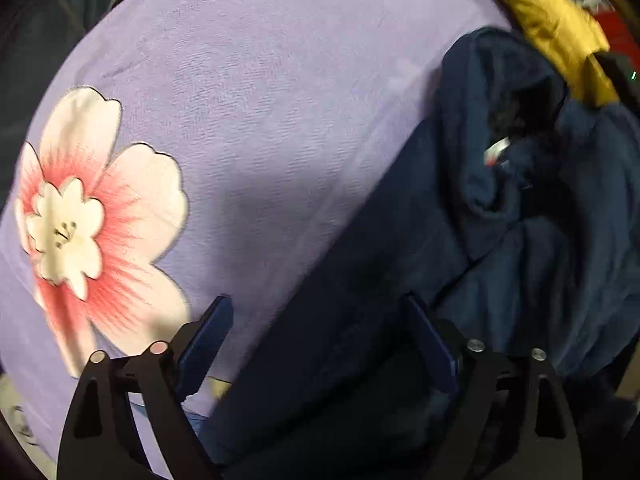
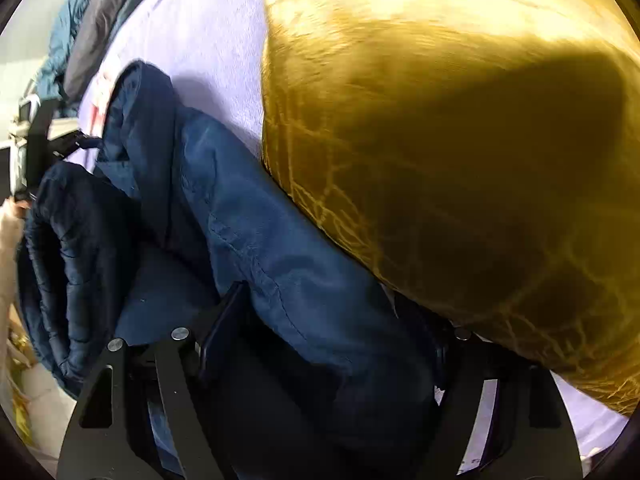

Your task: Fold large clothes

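Both grippers, left gripper (image 1: 320,316) and right gripper (image 2: 328,312), stand spread astride the navy padded jacket (image 2: 248,220) (soft, bulky, slippery); pinch a stitched edge.

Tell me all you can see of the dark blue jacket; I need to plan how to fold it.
The dark blue padded jacket lies crumpled, not yet folded, on a lilac flower-printed sheet. Its fabric looks smooth and slightly shiny, with stitched seams; one quilted part is rolled up at the left of the right wrist view. A shiny golden cloth lies along one edge. Folds of it lie between the fingers of both the left claw and the right claw.
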Available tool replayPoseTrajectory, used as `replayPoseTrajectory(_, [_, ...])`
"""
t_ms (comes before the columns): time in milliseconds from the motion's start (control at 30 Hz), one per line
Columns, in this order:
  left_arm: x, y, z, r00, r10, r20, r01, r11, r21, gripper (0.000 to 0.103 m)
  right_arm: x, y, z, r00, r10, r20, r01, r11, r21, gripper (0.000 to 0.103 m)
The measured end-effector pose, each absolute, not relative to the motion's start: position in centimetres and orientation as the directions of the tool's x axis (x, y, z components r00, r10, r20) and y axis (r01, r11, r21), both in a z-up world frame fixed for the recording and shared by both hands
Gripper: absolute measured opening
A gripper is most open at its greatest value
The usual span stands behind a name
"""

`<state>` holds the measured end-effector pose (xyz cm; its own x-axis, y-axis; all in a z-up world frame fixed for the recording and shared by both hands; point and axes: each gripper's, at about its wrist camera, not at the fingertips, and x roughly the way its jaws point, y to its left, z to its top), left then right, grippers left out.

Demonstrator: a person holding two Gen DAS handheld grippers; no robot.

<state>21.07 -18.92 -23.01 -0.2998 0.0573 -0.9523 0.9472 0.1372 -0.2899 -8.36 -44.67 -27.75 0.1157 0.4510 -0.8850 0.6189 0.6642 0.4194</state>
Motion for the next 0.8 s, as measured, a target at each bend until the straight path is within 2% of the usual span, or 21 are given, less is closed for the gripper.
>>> replayPoseTrajectory(33, [20.2, -18.7, -22.7, -0.349, 0.050, -0.936, 0.932, 0.126, -0.341, 0.063, -8.0, -44.3, -27.6, 0.107, 0.449, -0.887, 0.605, 0.679, 0.416, 0.071])
replayPoseTrajectory(133, [18.0, -17.9, -22.7, -0.267, 0.059, -0.962, 0.963, 0.059, -0.264, 0.063, -7.7, -42.5, -26.4, 0.110, 0.458, -0.882, 0.558, 0.706, 0.436, 0.051])
replayPoseTrajectory(200, [18.3, -17.3, -22.5, -0.275, 0.029, -0.961, 0.954, 0.134, -0.268, 0.052, -7.9, -41.0, -25.3, 0.129, 0.429, -0.894, 0.524, 0.736, 0.429, 0.039])
replayPoseTrajectory(233, [18.7, -16.9, -22.2, -0.280, 0.015, -0.960, 0.946, 0.176, -0.273, 0.037, -8.0, -40.4, -24.9, 0.141, 0.417, -0.898, 0.511, 0.746, 0.427, 0.026])
replayPoseTrajectory(267, [18.8, -16.4, -21.8, -0.281, 0.000, -0.960, 0.940, 0.202, -0.275, 0.029, -8.0, -39.8, -24.5, 0.153, 0.399, -0.904, 0.500, 0.757, 0.419, 0.021])
replayPoseTrajectory(333, [18.5, -15.6, -20.3, -0.256, -0.034, -0.966, 0.942, 0.216, -0.257, 0.022, -7.9, -38.8, -23.1, 0.184, 0.339, -0.923, 0.473, 0.792, 0.385, 0.014])
replayPoseTrajectory(400, [17.6, -14.5, -17.8, -0.214, -0.077, -0.974, 0.949, 0.220, -0.226, 0.018, -7.7, -38.1, -20.7, 0.248, 0.292, -0.924, 0.449, 0.811, 0.377, 0.011])
replayPoseTrajectory(500, [16.1, -12.6, -12.7, -0.144, -0.172, -0.975, 0.954, 0.239, -0.183, 0.014, -7.7, -38.2, -16.4, 0.392, 0.283, -0.875, 0.441, 0.777, 0.449, 0.010])
replayPoseTrajectory(600, [14.6, -9.7, -6.9, -0.030, -0.264, -0.964, 0.952, 0.287, -0.108, 0.013, -7.3, -37.9, -11.4, 0.543, 0.311, -0.780, 0.381, 0.736, 0.559, 0.009])
replayPoseTrajectory(800, [11.6, -1.4, 5.1, 0.182, -0.442, -0.878, 0.892, 0.450, -0.041, 0.012, -7.7, -36.2, 1.0, 0.771, 0.359, -0.526, 0.074, 0.770, 0.634, 0.009])
